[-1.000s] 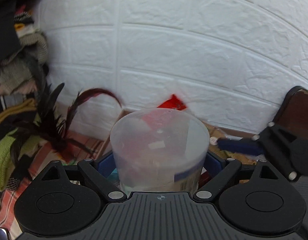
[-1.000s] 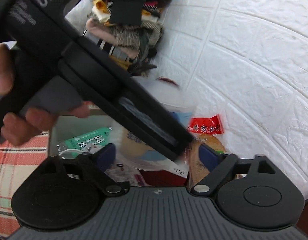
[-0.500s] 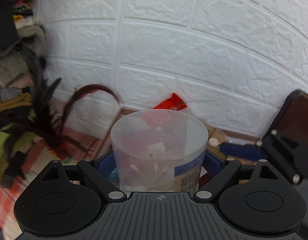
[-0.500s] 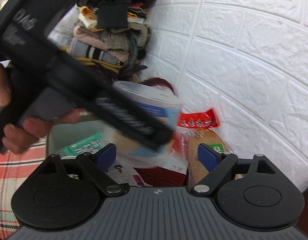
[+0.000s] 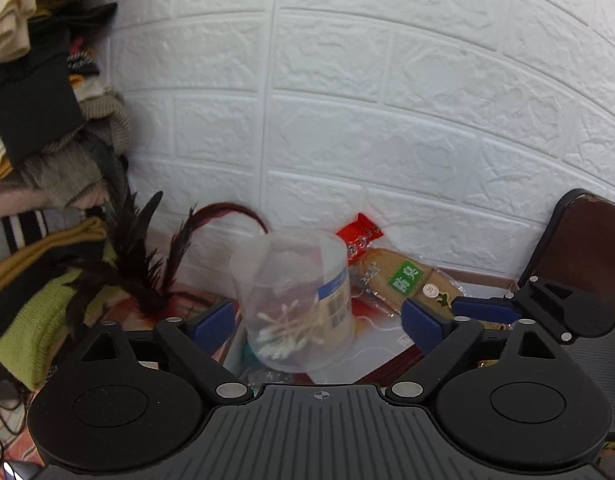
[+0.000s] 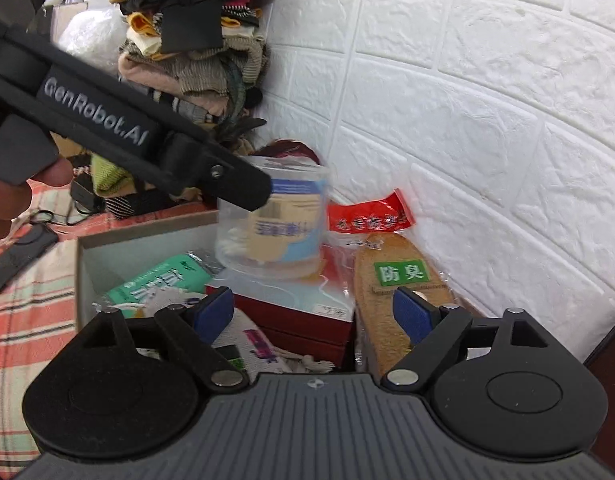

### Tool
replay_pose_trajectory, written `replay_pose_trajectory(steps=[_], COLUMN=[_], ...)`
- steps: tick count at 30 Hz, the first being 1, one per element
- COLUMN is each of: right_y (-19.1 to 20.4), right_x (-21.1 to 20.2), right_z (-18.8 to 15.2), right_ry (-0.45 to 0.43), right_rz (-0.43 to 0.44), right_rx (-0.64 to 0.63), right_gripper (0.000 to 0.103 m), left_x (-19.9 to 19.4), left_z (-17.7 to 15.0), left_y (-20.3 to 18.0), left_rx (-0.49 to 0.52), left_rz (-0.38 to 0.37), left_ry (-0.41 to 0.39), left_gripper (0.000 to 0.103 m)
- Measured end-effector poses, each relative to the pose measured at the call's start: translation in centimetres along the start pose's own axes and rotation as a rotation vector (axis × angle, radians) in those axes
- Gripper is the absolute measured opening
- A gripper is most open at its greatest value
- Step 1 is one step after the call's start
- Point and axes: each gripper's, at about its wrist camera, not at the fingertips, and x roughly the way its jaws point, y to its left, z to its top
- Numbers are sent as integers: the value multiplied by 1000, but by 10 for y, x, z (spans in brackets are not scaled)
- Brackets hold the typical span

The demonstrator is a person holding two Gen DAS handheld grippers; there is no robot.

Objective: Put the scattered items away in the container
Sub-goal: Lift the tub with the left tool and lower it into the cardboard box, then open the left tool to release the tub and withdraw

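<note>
- A clear plastic tub (image 5: 293, 300) of cotton swabs (image 5: 285, 326), motion-blurred in both views, sits tilted between the spread fingers of the left gripper (image 5: 317, 320); neither blue pad appears to touch it, and whether it rests on the contents below cannot be told.
- The tub's blue-and-cream label (image 6: 285, 228) carries print too smeared to read.
- It is over the open cardboard box (image 6: 83, 264), above a dark red case (image 6: 303, 322) inside it.
- "GenRobot.AI" is lettered in grey along the left gripper's black body (image 6: 95, 122), gripped by a person's hand (image 6: 11, 196) at the frame's left edge.
- The right gripper (image 6: 313, 312) hangs over the box, fingers wide apart with nothing between them.
- A packaged tan insole (image 6: 391, 280) leans in the box's right end; its green tag (image 6: 401, 272) reads "防臭". The red header (image 6: 369, 212) above bears yellow characters too blurred to read.
- A green-and-white packet (image 6: 163, 280) with white Chinese lettering lies in the box's left end.
- The box sits on a red-and-green plaid cloth (image 6: 23, 308) against a white embossed brick wall (image 6: 487, 100).
- Folded clothes (image 6: 195, 40) are stacked in the corner, dark feathers (image 5: 147, 264) beside them.
</note>
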Motion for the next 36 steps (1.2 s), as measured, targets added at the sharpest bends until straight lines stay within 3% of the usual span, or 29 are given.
replay_pose_trajectory(steps=[2,10,14,17,21,24,36], right_y=[0,-16,-30,-37,-38,-36,-14], right_x=[-1,-11,-16,-25,-52,-84,-210], right_z=[1,-9,-18,-23,-28,-35,-122], right_ry=[9,22,41,58,73,70,75], right_rz=[7,-21,-41,-43,-31,-13,-70], right_rx=[2,-16,4,21,48,85,88], right_gripper=[77,75,75,76,90,97,99], left_x=[3,56,66,47,-8,-55,-104], left_z=[-1,0,-7,-12,-26,-47,-181], left_y=[4,-4,-15,-23,-40,-57,-132], left_rx=[-14,-46,-25,9,72,106,128], left_rz=[1,-4,8,41,55,11,-96], left_ry=[16,86,110,78,-29,-99,-51], left_gripper=[78,66,71,93,103,103,103])
